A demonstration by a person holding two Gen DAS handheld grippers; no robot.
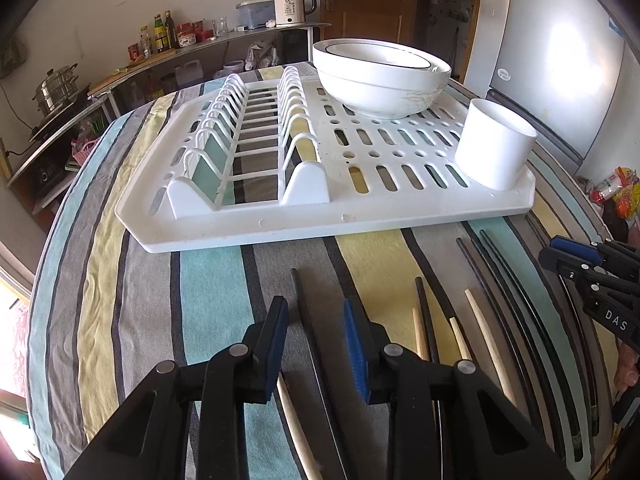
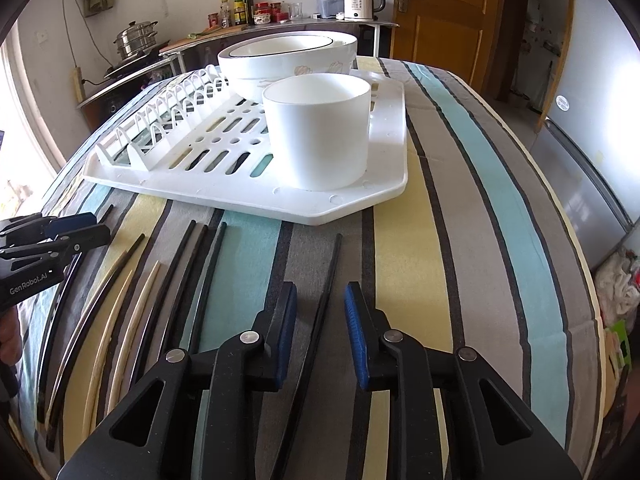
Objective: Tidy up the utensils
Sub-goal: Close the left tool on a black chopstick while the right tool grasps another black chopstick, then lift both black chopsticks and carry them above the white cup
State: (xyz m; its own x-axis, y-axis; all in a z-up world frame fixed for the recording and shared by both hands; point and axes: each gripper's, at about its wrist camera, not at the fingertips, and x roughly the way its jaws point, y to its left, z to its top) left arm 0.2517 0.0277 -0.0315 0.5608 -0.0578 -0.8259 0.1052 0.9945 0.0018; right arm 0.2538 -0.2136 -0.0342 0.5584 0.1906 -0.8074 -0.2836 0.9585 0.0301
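Both claws straddle a chopstick on the striped tablecloth (image 2: 460, 200), pads not pinching yet: left gripper (image 1: 316, 344) over one long black chopstick (image 1: 304, 308), right gripper (image 2: 320, 332) over another black chopstick (image 2: 326, 280). Pickup stage, I'd say; next: squeeze, lift, drop into the white cylindrical holder cup (image 2: 316, 132) on the white plastic dish rack (image 2: 256, 200).

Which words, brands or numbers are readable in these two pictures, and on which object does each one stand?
"DAS" on the right gripper, in the left wrist view.
"GenRobot.AI" on the left gripper, in the right wrist view.
"55" on the display of the electric kettle; the smaller print under it is too small to read.
Round sticker on the refrigerator: blurred, not readable.
Labels on the bottles on the counter: too small to read.
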